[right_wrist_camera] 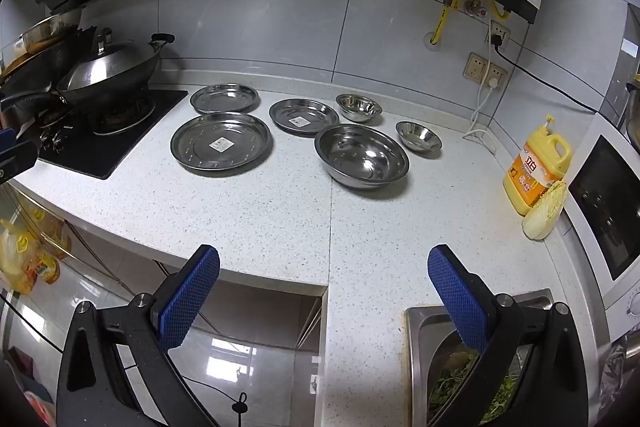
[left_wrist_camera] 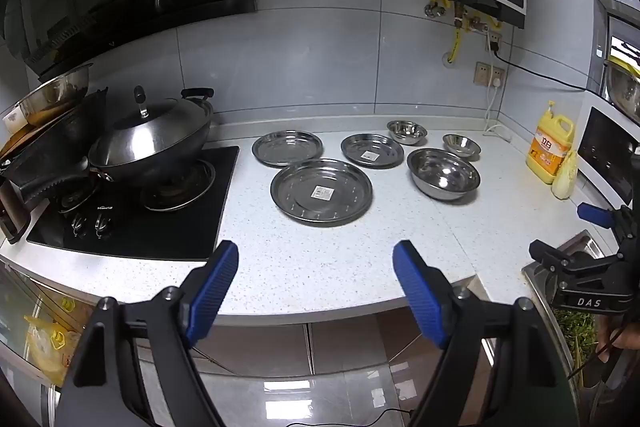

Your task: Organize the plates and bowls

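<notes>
On the speckled white counter (right_wrist_camera: 280, 211) lie three steel plates: a large one (left_wrist_camera: 321, 191) (right_wrist_camera: 222, 142) nearest, one behind it (left_wrist_camera: 287, 148) (right_wrist_camera: 224, 98), and a labelled one (left_wrist_camera: 372, 151) (right_wrist_camera: 304, 117) to the right. Further right stand a large steel bowl (left_wrist_camera: 443, 174) (right_wrist_camera: 362, 157) and two small bowls (left_wrist_camera: 407, 131) (right_wrist_camera: 359, 107), (left_wrist_camera: 461, 145) (right_wrist_camera: 419, 135). My left gripper (left_wrist_camera: 316, 259) hovers open over the counter's front edge, well short of the plates. My right gripper (right_wrist_camera: 323, 259) is open too, near the sink corner, holding nothing.
A lidded wok (left_wrist_camera: 152, 143) sits on the black stove (left_wrist_camera: 132, 223) at left. A yellow detergent bottle (right_wrist_camera: 536, 171), a cabbage (right_wrist_camera: 546, 211) and a microwave (right_wrist_camera: 604, 203) line the right side. The sink (right_wrist_camera: 416, 347) with greens lies at front right.
</notes>
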Demonstrator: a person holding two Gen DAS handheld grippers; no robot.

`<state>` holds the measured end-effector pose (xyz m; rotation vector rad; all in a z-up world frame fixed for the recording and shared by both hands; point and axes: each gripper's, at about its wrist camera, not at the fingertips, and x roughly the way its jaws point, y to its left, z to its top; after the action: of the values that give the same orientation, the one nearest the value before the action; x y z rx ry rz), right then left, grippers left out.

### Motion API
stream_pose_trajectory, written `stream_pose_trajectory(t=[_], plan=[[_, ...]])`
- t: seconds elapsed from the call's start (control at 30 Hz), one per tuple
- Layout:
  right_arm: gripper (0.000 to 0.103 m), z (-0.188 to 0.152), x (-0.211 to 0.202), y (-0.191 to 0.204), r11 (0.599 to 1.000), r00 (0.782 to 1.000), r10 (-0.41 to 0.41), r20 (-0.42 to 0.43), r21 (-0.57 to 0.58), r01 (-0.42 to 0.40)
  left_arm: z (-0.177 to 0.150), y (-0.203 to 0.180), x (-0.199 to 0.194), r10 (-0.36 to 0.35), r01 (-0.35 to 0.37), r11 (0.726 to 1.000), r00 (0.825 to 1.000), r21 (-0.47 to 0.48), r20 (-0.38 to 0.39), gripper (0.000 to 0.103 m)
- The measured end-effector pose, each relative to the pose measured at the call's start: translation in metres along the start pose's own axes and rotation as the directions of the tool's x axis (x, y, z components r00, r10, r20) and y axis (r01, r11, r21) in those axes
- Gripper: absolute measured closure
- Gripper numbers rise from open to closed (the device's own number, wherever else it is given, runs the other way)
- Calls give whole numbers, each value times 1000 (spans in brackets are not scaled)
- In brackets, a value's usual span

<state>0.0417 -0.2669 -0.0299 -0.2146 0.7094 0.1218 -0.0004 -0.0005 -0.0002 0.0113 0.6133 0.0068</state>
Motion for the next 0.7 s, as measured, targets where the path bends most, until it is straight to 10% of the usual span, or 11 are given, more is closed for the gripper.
stream_pose_trajectory(t=[0.7], plan=[[1,-1,-3,-1,1000,1000,0,0,1,0,-4,-5,-3,-16,16,1000,1000,-9,-14,24]])
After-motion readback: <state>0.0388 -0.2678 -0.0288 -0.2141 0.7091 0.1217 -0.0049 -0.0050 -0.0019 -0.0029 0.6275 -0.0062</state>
